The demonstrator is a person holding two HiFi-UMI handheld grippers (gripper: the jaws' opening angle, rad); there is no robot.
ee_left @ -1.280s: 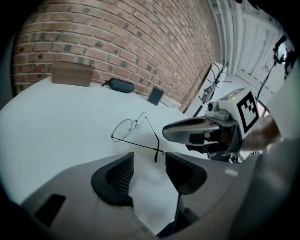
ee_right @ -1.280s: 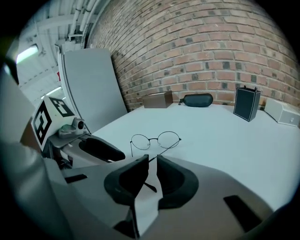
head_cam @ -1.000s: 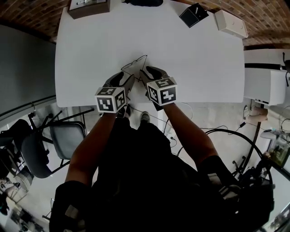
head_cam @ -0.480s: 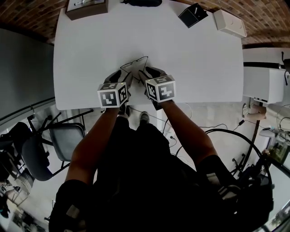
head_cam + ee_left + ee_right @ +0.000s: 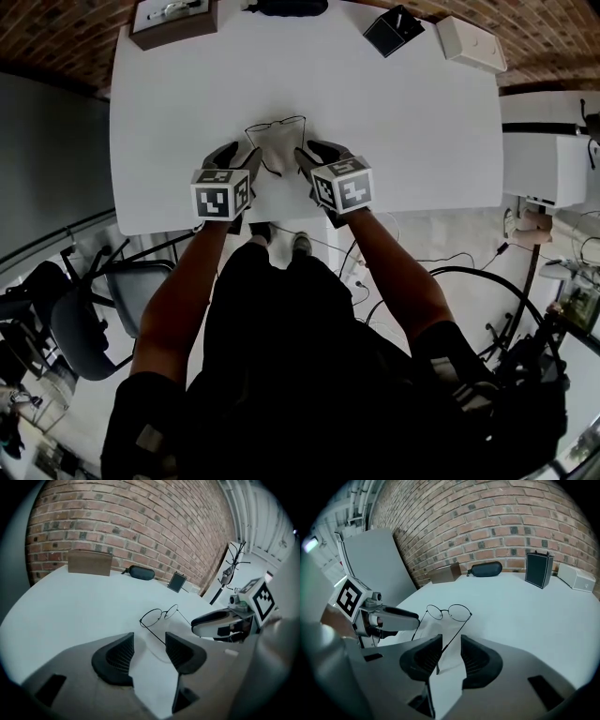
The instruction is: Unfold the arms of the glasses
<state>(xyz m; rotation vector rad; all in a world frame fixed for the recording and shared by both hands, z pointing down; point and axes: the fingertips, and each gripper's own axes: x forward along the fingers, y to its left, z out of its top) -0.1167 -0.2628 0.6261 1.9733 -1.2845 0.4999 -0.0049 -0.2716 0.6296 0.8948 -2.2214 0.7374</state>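
Observation:
Thin wire-framed round glasses [image 5: 276,127] lie on the white table [image 5: 422,112] with both arms spread toward me. In the left gripper view the glasses [image 5: 159,616] sit just ahead, and one arm runs back between the jaws of my left gripper [image 5: 147,651], which stands open, pads not touching it. In the right gripper view the other arm of the glasses [image 5: 449,612] passes between the jaws of my right gripper [image 5: 451,653], also open with a gap on both sides. From the head view, the left gripper [image 5: 241,156] and right gripper [image 5: 314,150] flank the arm tips.
At the far side of the table stand a brown box [image 5: 173,17], a black glasses case [image 5: 286,6], a small black box [image 5: 392,30] and a white box [image 5: 473,45]. The table's near edge lies under my hands. A chair [image 5: 84,319] stands at lower left.
The two grippers have drawn apart, the left one shifting left. The glasses, bunched into a triangle before, now lie flat with both arms spread. The right jaws have let go of their arm.

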